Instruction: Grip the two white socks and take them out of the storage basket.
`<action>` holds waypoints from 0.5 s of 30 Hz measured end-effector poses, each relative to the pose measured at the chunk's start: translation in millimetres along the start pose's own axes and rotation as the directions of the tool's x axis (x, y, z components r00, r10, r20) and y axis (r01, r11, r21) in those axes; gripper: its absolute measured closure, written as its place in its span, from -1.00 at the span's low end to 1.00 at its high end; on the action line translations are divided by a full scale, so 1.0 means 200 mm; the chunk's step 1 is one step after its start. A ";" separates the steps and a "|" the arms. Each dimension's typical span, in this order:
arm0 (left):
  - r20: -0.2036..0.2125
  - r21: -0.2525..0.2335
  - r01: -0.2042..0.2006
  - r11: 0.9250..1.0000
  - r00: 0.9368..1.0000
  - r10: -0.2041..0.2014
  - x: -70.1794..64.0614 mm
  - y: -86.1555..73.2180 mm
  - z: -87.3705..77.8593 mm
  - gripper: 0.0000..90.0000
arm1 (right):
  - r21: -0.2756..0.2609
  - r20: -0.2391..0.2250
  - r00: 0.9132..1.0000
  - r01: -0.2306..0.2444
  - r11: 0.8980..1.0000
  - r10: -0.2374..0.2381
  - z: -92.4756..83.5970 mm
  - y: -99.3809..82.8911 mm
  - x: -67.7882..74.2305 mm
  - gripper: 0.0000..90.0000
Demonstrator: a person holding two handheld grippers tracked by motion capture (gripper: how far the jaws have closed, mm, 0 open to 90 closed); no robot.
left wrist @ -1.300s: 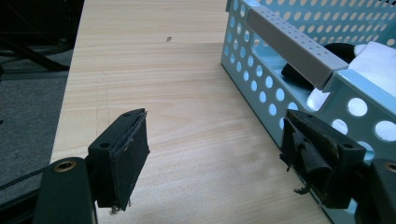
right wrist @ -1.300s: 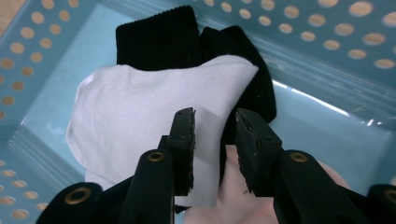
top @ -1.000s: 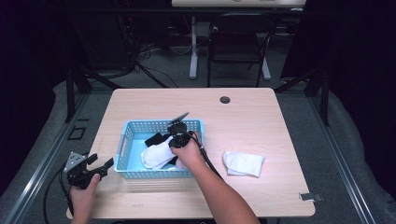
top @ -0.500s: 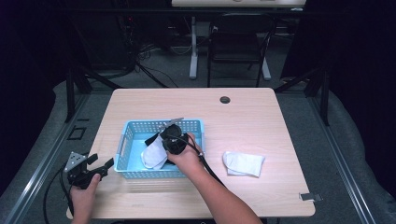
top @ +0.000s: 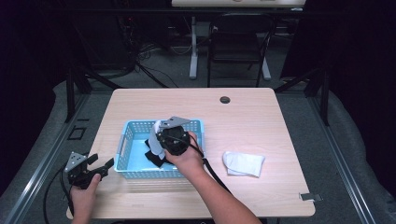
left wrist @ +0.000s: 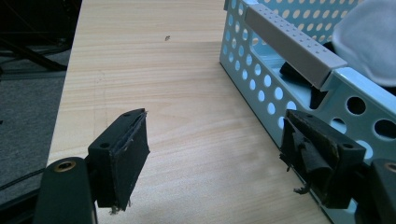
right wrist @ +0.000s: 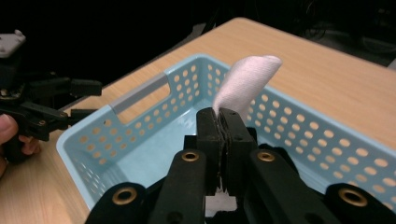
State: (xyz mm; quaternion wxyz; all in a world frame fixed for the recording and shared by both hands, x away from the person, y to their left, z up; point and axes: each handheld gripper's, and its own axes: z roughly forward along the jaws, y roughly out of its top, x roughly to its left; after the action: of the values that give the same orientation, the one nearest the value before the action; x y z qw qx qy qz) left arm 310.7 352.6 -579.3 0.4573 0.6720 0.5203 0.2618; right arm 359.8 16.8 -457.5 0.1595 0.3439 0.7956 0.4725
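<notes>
My right gripper [right wrist: 222,122] pinches a white sock [right wrist: 245,79] above the basket [top: 135,173]. Left gripper [left wrist: 219,154] wide open, empty (idle beside it). One folded sock [top: 243,163] lies out; dark items remain inside, I'd judge.

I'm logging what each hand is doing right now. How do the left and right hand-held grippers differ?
The left hand-held gripper has its jaws wide open and empty; the right hand-held gripper is shut on a white sock. The left sits beside the blue basket, near the table's front left corner; the right is held over the basket. Both are black, two-jawed and held by hand.
</notes>
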 end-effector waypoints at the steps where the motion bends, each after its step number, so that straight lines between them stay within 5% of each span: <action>1: 0.000 0.000 0.000 1.000 1.000 0.000 0.00 0.00 0.00 -0.49 | -0.010 0.005 1.000 0.012 1.000 -0.012 -0.02 0.00 0.00 0.95; 15: -0.001 0.002 -0.001 1.000 1.000 0.001 0.00 0.00 0.00 -0.49 | -0.188 -0.019 1.000 -0.017 0.982 0.014 -0.25 0.06 0.00 0.95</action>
State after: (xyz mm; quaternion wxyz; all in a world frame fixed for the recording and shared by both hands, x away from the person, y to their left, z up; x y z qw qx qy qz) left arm 310.7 352.0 -579.5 0.4564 0.6725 0.5204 0.2619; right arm 336.0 -11.0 -422.1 0.1807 0.3295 0.7459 0.5499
